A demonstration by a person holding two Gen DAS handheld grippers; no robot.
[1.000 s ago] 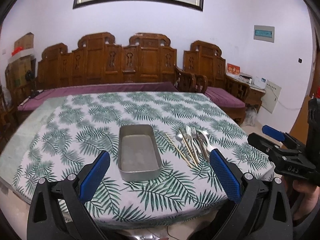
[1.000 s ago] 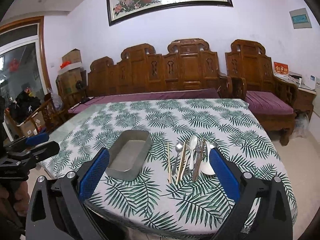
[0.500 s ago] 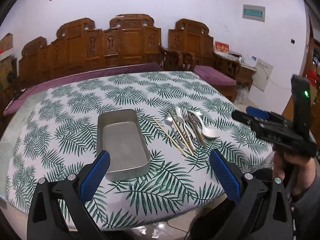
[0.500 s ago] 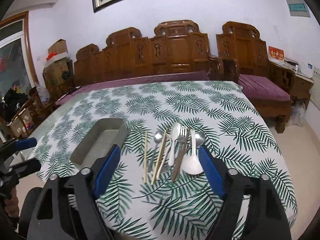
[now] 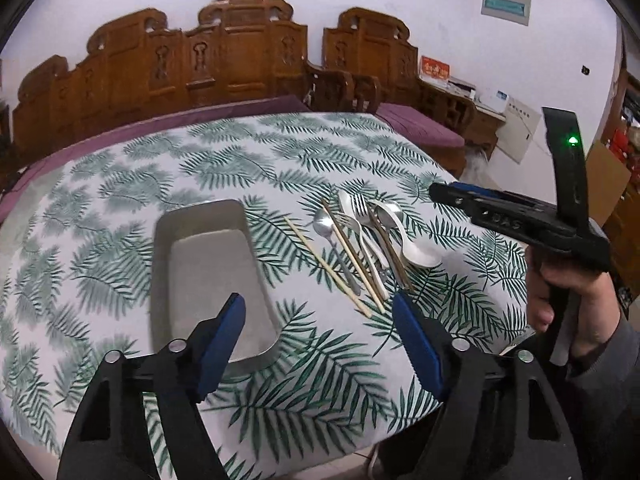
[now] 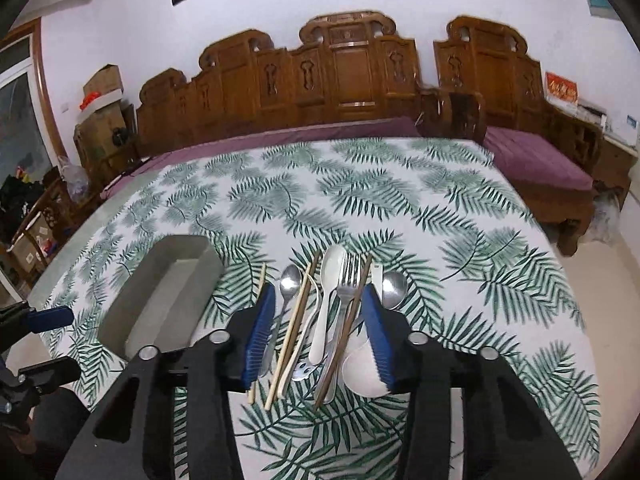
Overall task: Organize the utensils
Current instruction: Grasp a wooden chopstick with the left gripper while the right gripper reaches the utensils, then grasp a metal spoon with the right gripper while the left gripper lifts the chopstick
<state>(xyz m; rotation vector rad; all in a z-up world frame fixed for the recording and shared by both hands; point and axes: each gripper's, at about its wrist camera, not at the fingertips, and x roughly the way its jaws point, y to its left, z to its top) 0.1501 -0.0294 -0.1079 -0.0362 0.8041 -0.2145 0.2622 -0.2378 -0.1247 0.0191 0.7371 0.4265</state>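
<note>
Right wrist view: the right gripper (image 6: 318,330) hangs spread over the pile of cutlery (image 6: 332,304), right of the metal tray (image 6: 160,300). Left gripper (image 5: 318,344) is spread too, near the tray's near end.

tray (image 5: 208,256): matt metal | chopsticks (image 6: 296,328): wood | tablecloth (image 5: 120,208): printed cloth

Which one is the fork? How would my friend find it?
Start at the gray metal tray on the leafy tablecloth, then look just to its right, where the utensils lie in a row. In the middle of that row, beside the long white spoon, is the fork. It is the shiny one whose far end splits into thin prongs.
</note>
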